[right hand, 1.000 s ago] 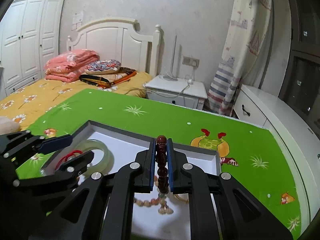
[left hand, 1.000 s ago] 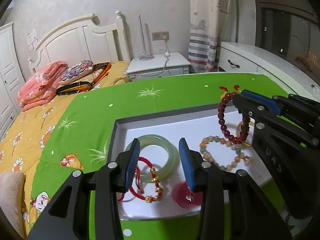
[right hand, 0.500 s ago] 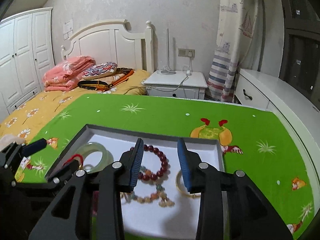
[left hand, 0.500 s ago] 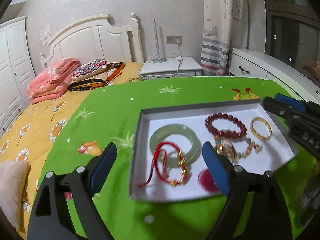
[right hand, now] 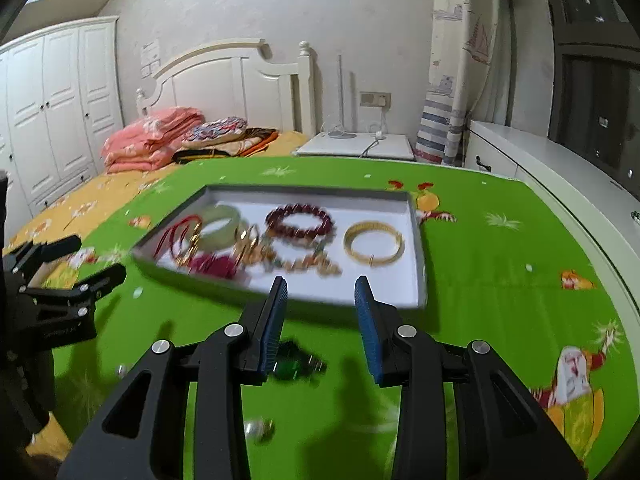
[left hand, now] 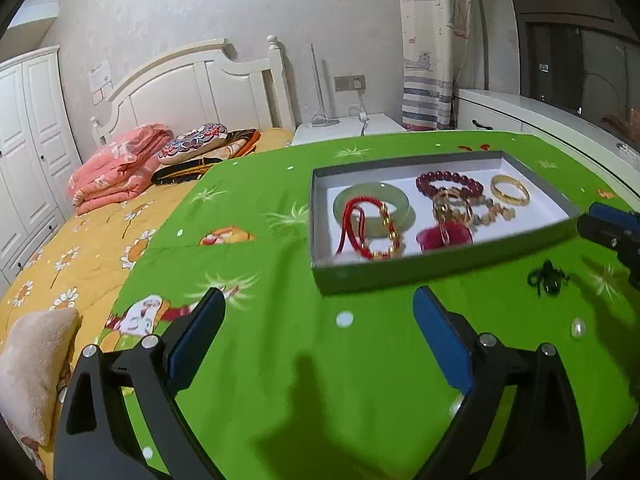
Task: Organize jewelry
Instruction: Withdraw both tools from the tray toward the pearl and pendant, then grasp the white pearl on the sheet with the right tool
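A grey tray (left hand: pixel 404 270) with a white floor sits on the green cloth; it also shows in the right wrist view (right hand: pixel 418 236). In it lie a jade bangle (left hand: pixel 372 197), a red cord bracelet (left hand: pixel 360 228), a dark red bead bracelet (left hand: pixel 448 183), a gold bangle (left hand: pixel 510 191), a pale bead bracelet and a red pendant (left hand: pixel 444 236). A dark green piece (left hand: pixel 547 278) lies on the cloth in front of the tray, just below my right gripper (right hand: pixel 320 316). My left gripper (left hand: pixel 318 332) is open and empty, short of the tray. My right gripper is open and empty.
A small pearl-like piece (left hand: pixel 576 327) lies on the cloth near the green piece; one also shows in the right wrist view (right hand: pixel 260 428). A bed with folded bedding (left hand: pixel 120 168) is on the left. A white nightstand (right hand: pixel 360 146) and a white cabinet (right hand: pixel 560 168) stand behind.
My right gripper opened and left the dark red bead bracelet in the tray. Both grippers drew back from the tray toward the near side. My left gripper opened wider.
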`<state>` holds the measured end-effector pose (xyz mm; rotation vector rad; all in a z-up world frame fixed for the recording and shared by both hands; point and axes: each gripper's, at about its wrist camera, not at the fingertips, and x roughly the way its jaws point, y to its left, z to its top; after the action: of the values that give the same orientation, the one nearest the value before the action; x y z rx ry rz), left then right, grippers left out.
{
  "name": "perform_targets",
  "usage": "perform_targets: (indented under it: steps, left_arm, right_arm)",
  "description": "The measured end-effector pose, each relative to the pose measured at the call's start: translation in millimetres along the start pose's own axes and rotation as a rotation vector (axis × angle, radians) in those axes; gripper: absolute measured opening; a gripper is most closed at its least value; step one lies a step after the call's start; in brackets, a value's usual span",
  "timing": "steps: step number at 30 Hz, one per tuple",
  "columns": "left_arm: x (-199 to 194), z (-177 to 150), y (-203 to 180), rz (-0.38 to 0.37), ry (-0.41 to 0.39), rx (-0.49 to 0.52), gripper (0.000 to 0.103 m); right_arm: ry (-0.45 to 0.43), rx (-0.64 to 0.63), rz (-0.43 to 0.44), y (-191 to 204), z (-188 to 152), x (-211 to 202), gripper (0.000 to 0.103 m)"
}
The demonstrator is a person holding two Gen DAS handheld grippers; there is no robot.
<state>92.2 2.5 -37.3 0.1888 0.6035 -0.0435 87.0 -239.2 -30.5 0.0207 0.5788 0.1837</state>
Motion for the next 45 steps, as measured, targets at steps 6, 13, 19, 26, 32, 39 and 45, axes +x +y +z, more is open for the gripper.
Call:
perform_targets:
  steps: [6, 13, 19, 26, 32, 39, 45]
  left_arm:
    - [-8.1, -9.9, 9.7, -0.031, -0.020, -0.027, 0.094]
    - [0.5, -9.1, 15.6, -0.092, 0.017, -0.065, 0.094]
    - [3.5, -9.7, 19.1, -0.113, 0.025, -0.080, 0.094]
    - [6.4, -10.0, 13.3, -0.105, 0.045, -0.052, 0.094]
    - [4.9, -10.9, 11.4, -0.100, 0.035, -0.040, 0.094]
    - [4.0, -10.2, 12.1, -0.104, 0.031, -0.055, 0.094]
    - [7.2, -10.2, 22.9, -0.126, 0.044, -0.110, 0.094]
  right_arm:
    - [0.027, -0.020, 0.002, 4.0, -20.1, -15.5, 0.034]
    - [0.073, -0.065, 0.009, 6.7, -48.4, -24.5, 0.034]
    - [0.098, -0.075, 0.067, 19.0, -61.8, -20.2, 0.034]
    - [0.114, -0.098, 0.079, 34.8, -64.7, -13.6, 0.034]
    - [0.120, -0.085, 0.062, 35.5, -65.2, -10.3, 0.032]
    - [0.130, -0.088, 0.023, 36.9, -65.1, -7.2, 0.024]
    - [0.100, -0.087, 0.022, 35.5, -68.4, -10.8, 0.016]
